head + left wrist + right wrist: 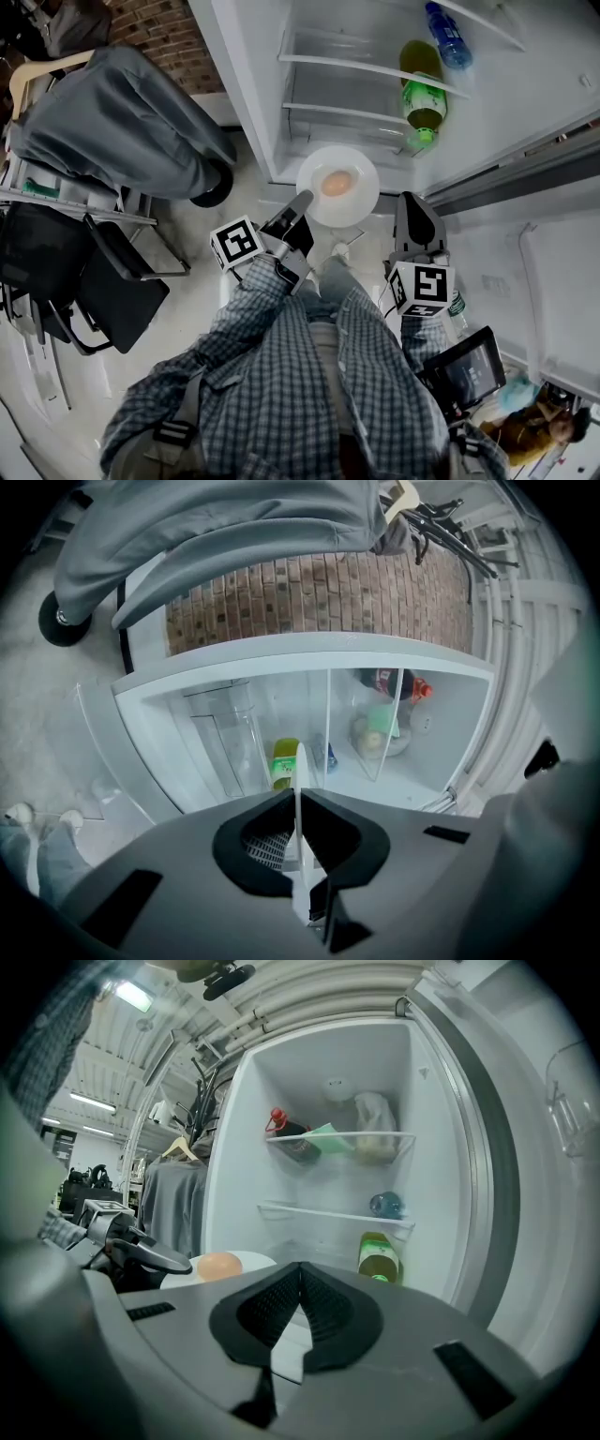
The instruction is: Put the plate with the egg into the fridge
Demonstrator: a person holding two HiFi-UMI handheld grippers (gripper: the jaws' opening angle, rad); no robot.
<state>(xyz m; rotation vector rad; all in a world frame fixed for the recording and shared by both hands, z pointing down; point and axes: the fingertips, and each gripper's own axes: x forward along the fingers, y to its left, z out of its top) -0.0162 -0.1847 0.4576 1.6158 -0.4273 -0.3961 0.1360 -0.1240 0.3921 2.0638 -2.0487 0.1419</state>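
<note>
The left gripper (298, 208) is clamped on the near rim of the white plate (364, 204). The plate hangs at the open front of the fridge (246, 84), low and toward its left wall, with the egg (337, 183) on it. The right gripper (413, 202), jaws pressed together on nothing, waits just outside the fridge. Inside, a green bottle (424, 103) stands at the right of the low shelf (323, 111), with open room to its left. A blue bottle (447, 36) is on the shelf above.

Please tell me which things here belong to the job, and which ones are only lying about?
For the job: plate, egg on it, open fridge, left gripper shut on the plate's rim.
Only lying about: green bottle, blue bottle, grey cloth, black chair.
</note>
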